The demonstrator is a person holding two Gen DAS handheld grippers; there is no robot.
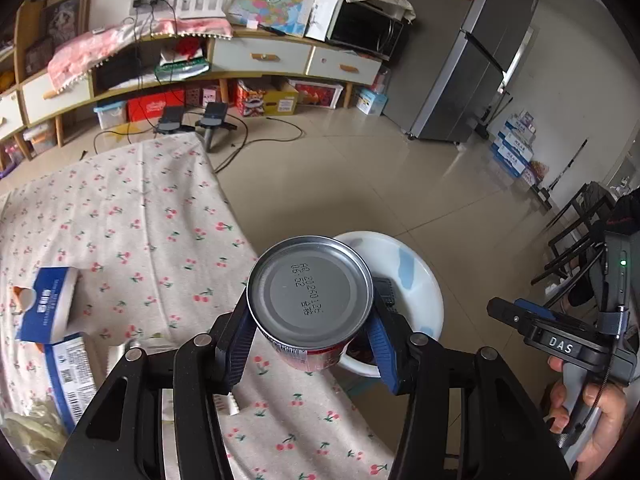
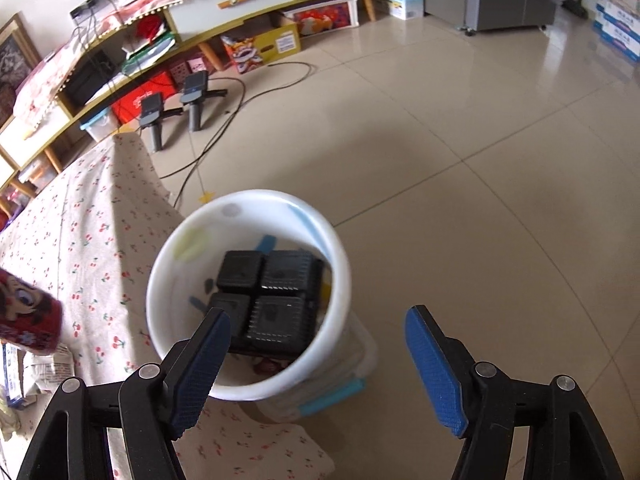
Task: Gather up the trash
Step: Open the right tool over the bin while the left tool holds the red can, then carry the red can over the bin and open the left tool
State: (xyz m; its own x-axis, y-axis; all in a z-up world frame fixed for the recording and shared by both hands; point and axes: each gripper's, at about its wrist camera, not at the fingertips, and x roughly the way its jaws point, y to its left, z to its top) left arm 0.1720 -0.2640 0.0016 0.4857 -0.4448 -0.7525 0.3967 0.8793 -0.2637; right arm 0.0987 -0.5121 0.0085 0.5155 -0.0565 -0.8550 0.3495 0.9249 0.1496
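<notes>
Cherry-print tablecloth (image 1: 132, 216), left claw (image 1: 310, 336) angled down — clenching can (image 1: 310, 292), right claw (image 2: 316, 364) released above bin (image 2: 168, 264).

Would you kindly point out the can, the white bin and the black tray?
can (image 1: 310, 286), left wrist view, on its silver end.
white bin (image 2: 336, 240), right wrist view, on its rim.
black tray (image 2: 280, 272), right wrist view, on one compartment.

Matt metal can (image 1: 310, 284), glossy white plastic bucket (image 2: 168, 264), printed cloth table cover (image 1: 140, 216)

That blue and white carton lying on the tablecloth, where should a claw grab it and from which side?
Grip the carton across its flat blue side panels, coming down from above. It lies on its side on the cloth, so the broad faces are parallel and exposed; the torn end would likely crush.
</notes>
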